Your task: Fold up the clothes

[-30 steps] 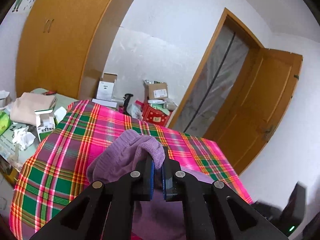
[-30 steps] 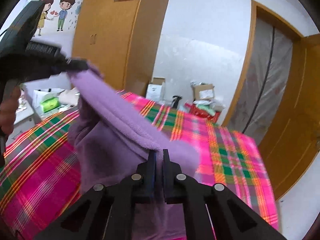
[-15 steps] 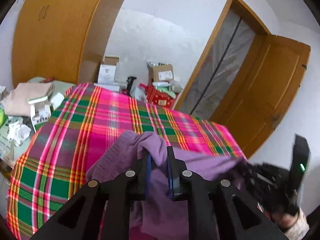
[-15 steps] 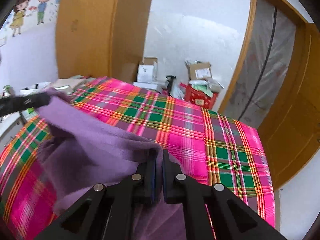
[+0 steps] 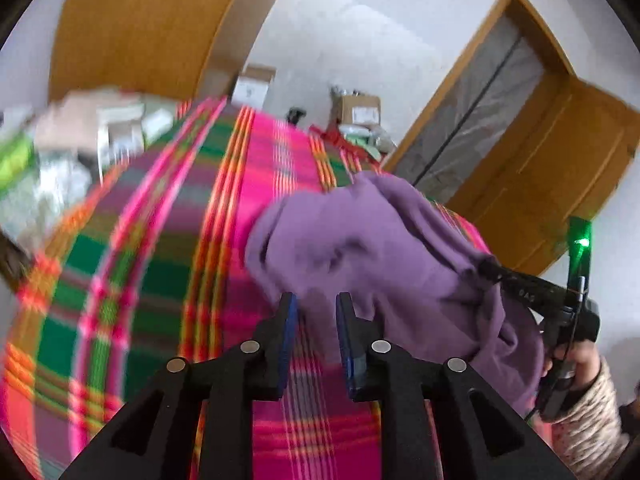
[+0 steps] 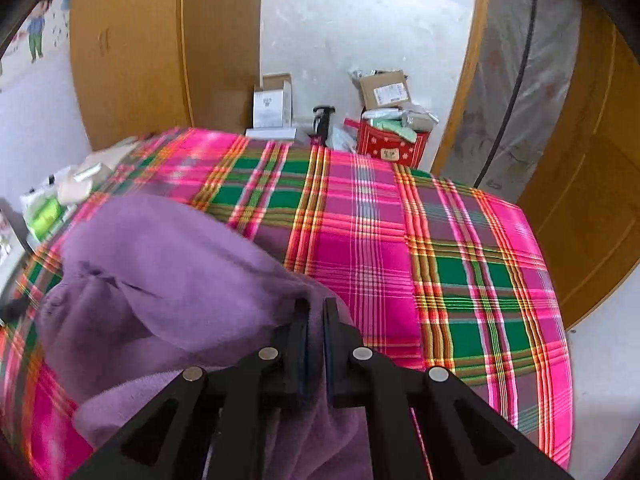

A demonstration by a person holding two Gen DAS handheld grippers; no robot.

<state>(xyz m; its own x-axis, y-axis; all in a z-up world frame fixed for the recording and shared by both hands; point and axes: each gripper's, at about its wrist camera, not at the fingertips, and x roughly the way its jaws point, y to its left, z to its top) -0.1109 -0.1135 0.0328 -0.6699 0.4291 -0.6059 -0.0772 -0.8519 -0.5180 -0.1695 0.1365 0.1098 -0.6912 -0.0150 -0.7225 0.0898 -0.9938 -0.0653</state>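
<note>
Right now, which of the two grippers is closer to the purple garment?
The right. The right gripper is clamped on the purple garment, fabric pinched between its fingers. The left gripper is open, holding nothing, just short of the garment's edge above the plaid bedspread.

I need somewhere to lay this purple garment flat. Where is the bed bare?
The pink-and-green plaid bedspread is bare right of the purple fleece garment, out to the edge nearest the wooden door, and towards the cardboard boxes. The cluttered side table on the left is crowded.
</note>
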